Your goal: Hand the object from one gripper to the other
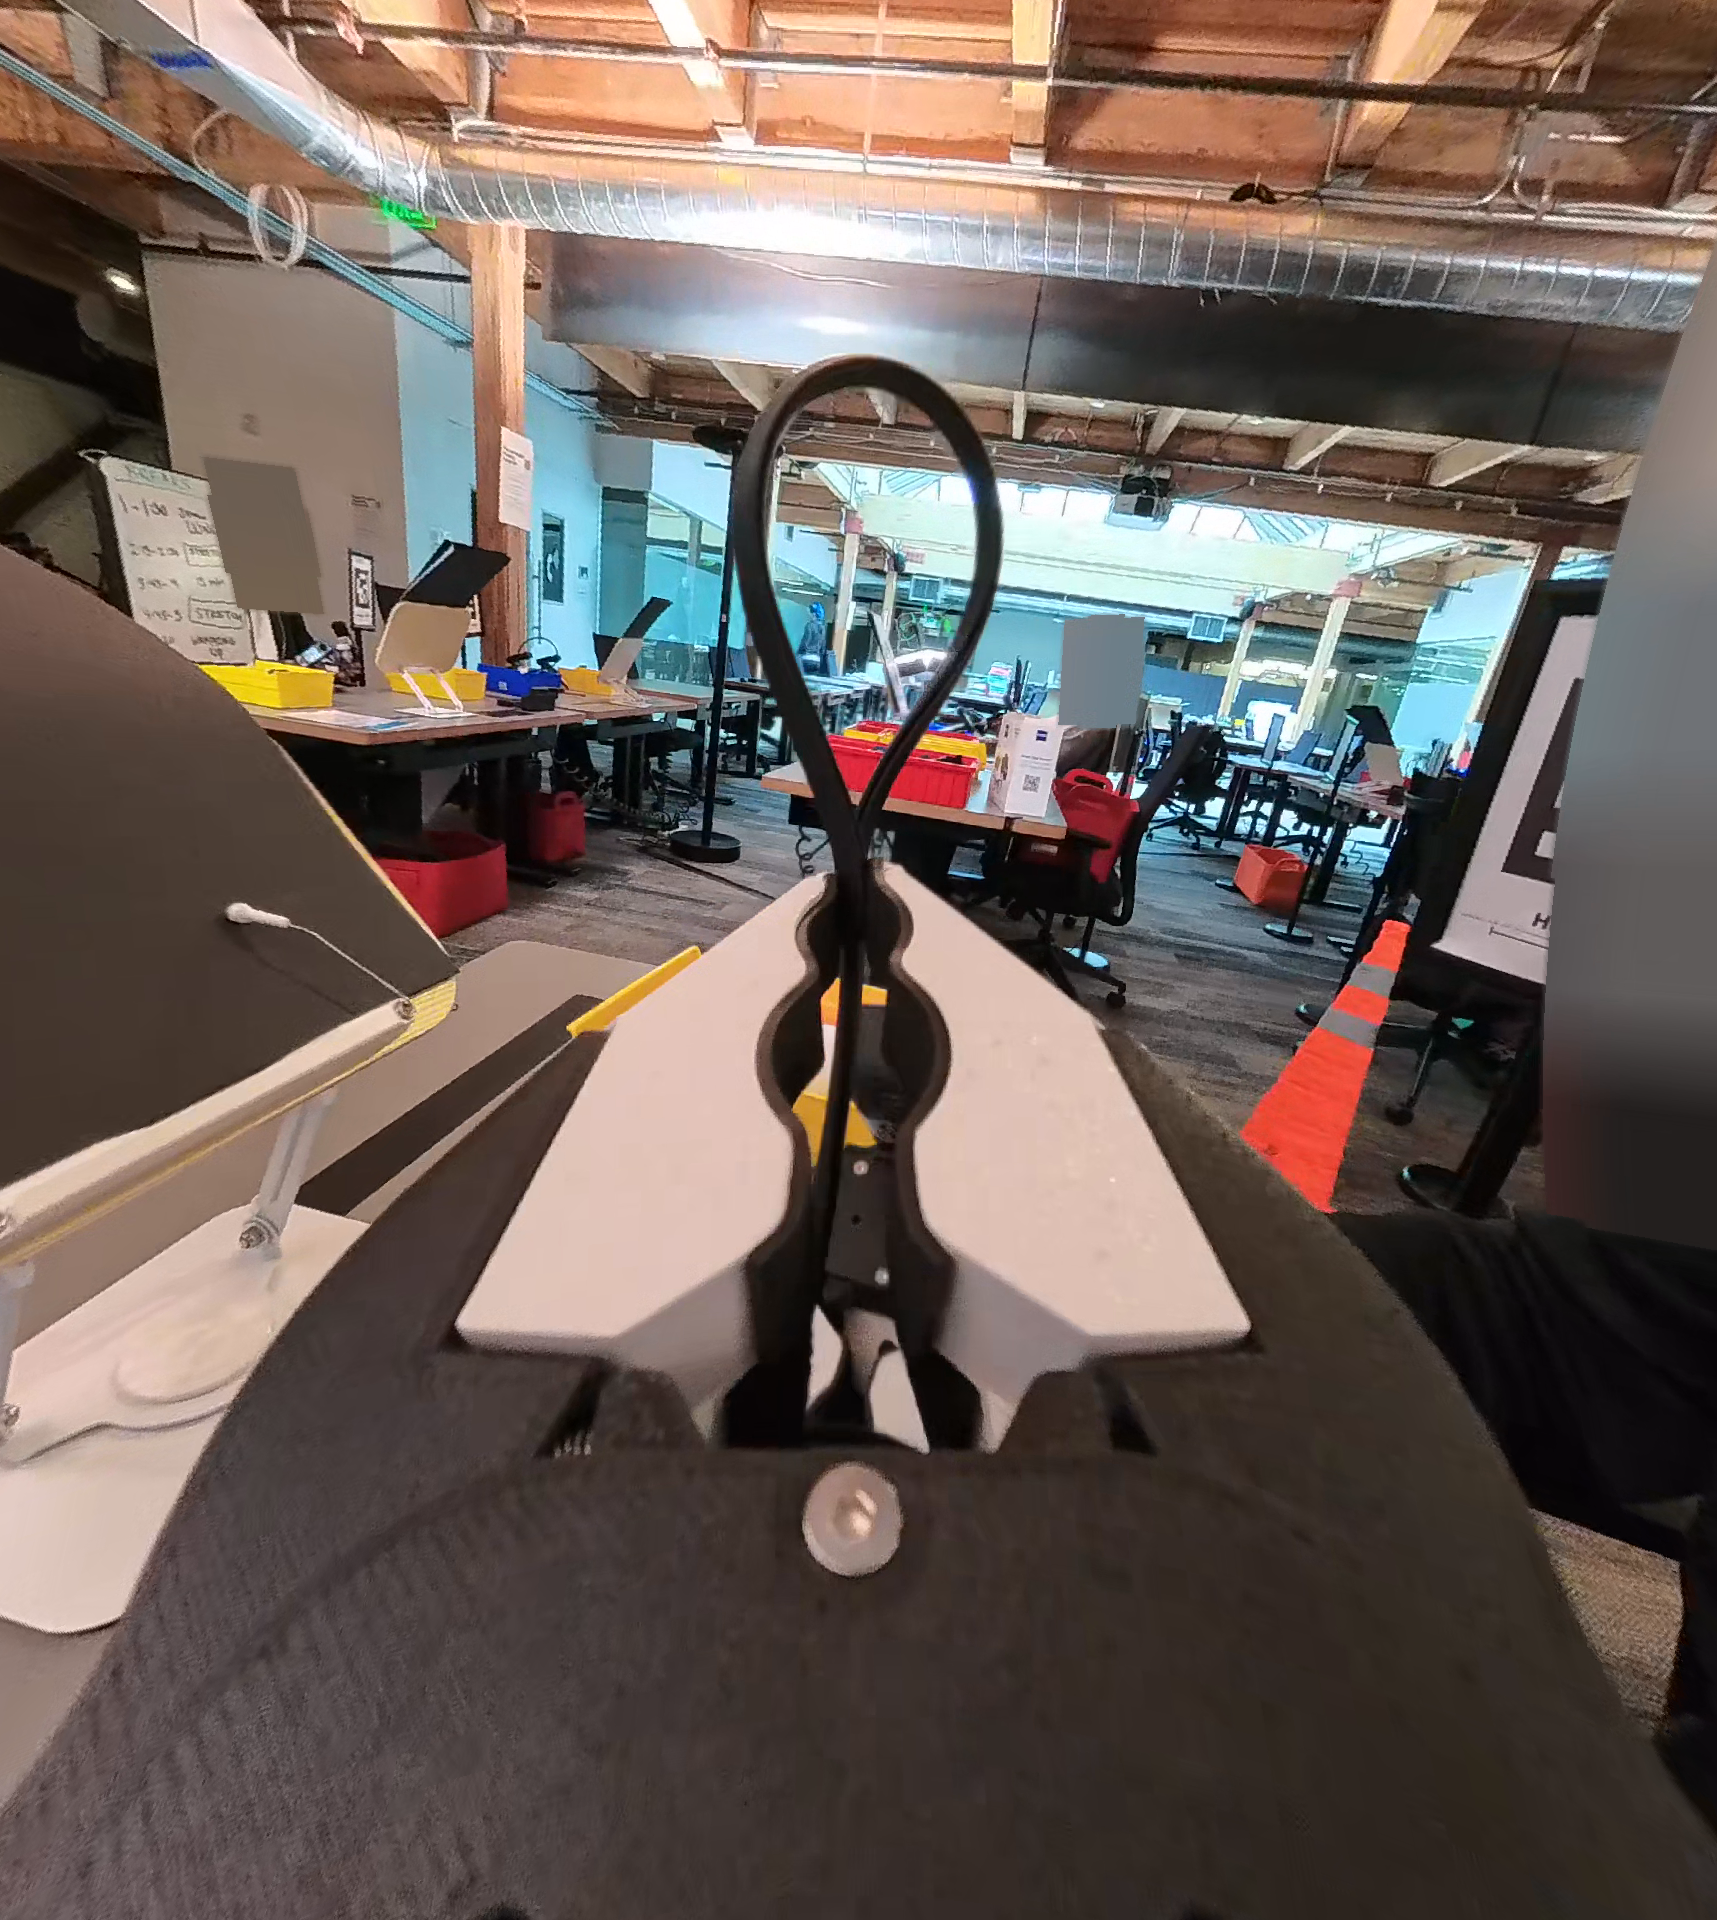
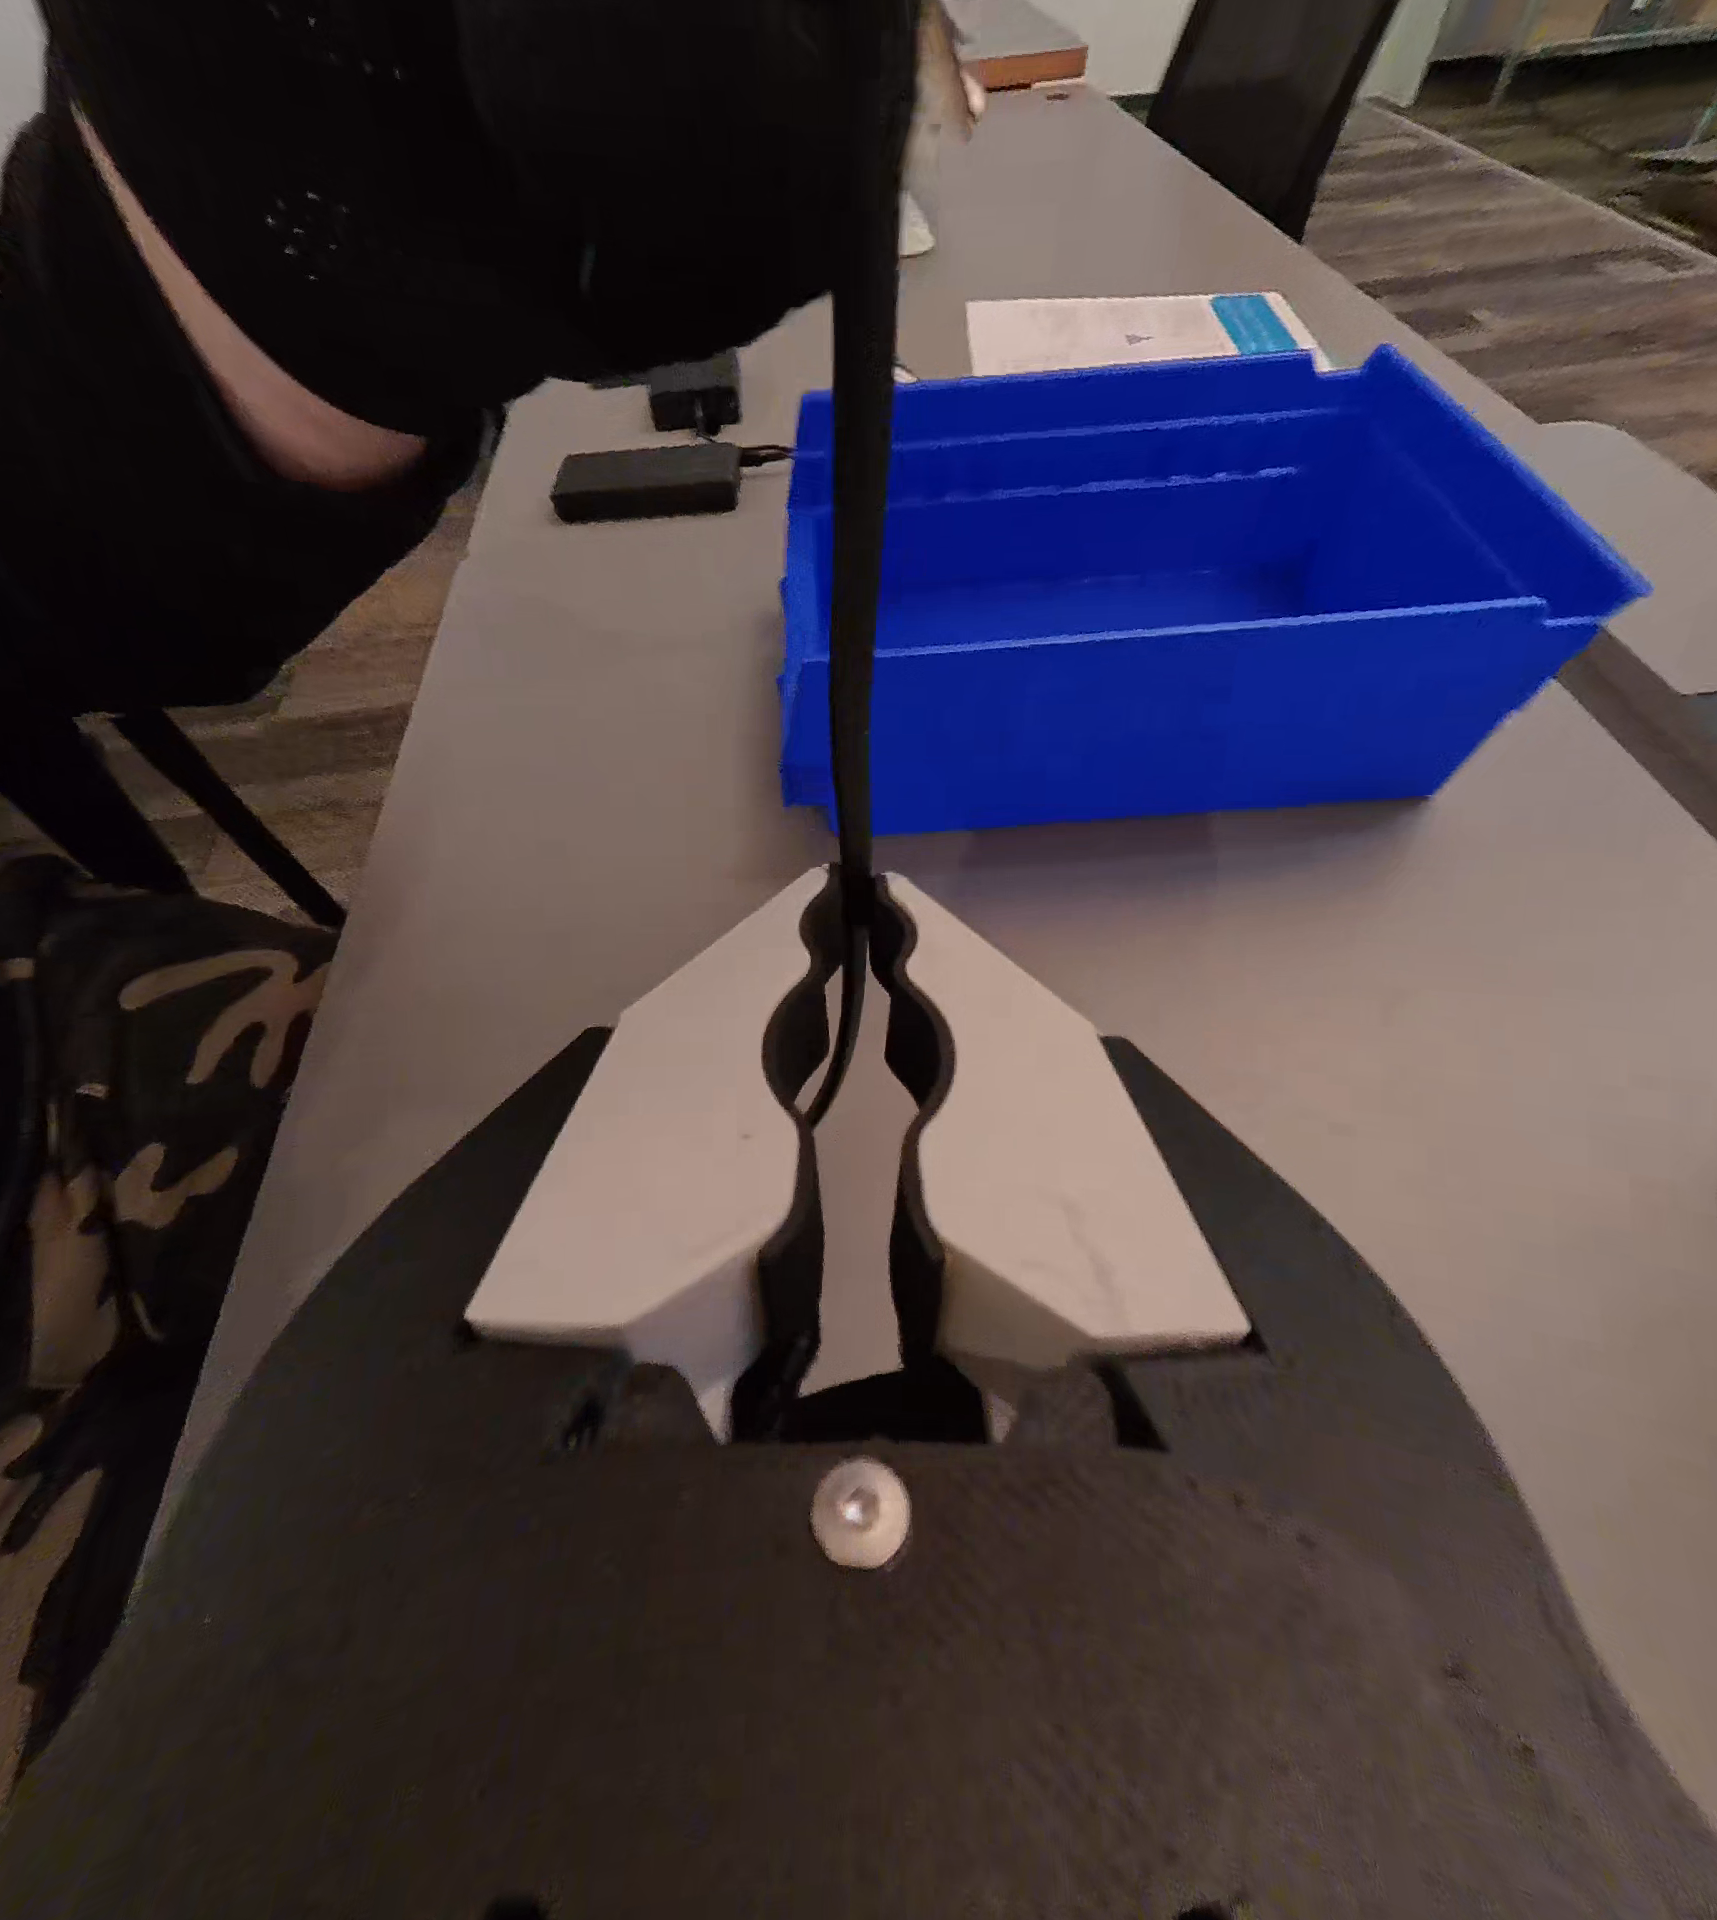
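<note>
The object is a black cable. In the left wrist view my left gripper [image 1: 859,883] is shut on it, and a loop of the cable [image 1: 979,540] stands up past the fingertips, held high over the room. In the right wrist view my right gripper [image 2: 856,883] is also shut on the cable [image 2: 859,571], which runs taut from the fingertips up behind a dark mass at the top of the frame. Its upper end is hidden there. The right gripper hovers over a grey table [image 2: 1249,1039].
A blue bin [image 2: 1197,707] stands on the table just beyond the right gripper, with a black adapter [image 2: 646,483] and a paper [image 2: 1124,327] behind it. A person's arm [image 2: 334,436] is at the upper left. A tilted dark board on a white stand [image 1: 106,831] is left of the left gripper, an orange cone [image 1: 1327,1070] to its right. Tip to tip, the grippers are about 20 cm apart.
</note>
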Available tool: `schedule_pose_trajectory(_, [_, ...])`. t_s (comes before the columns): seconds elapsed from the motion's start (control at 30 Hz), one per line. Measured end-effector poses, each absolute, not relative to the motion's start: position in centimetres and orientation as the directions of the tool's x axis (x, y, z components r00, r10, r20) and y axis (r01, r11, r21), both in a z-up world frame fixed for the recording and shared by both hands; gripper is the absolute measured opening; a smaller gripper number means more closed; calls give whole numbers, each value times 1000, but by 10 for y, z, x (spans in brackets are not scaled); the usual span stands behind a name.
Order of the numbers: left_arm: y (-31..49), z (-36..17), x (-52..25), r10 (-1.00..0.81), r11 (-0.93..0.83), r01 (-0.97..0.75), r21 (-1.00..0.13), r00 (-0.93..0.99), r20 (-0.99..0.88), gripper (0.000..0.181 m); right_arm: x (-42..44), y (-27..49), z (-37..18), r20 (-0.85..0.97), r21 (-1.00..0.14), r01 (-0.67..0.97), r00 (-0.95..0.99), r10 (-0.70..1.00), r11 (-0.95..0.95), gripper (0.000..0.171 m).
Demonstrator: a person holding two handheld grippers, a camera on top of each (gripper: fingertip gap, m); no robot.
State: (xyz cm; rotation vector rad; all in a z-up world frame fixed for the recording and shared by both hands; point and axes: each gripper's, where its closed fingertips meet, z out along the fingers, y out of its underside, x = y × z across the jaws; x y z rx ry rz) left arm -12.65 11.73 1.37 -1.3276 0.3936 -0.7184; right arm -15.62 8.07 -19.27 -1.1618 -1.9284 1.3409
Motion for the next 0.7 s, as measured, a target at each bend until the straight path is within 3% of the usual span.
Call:
schedule_pose_trajectory(0.13, [117,8,-128,-700,22,221,-975,699,143,0,-151,120,-189,12,-900,402,-369,929,171,0])
schedule_pose_trajectory(0.33, [130,-41,-116,-701,-165,24,-986,700,135,1,-132,180,-146,287,-871,375,-135,949,317,0])
schedule_pose_trajectory(0.7, [144,-73,-108,-701,-272,68,-960,670,246,1,-133,167,-93,532,-804,304,-17,846,511,0])
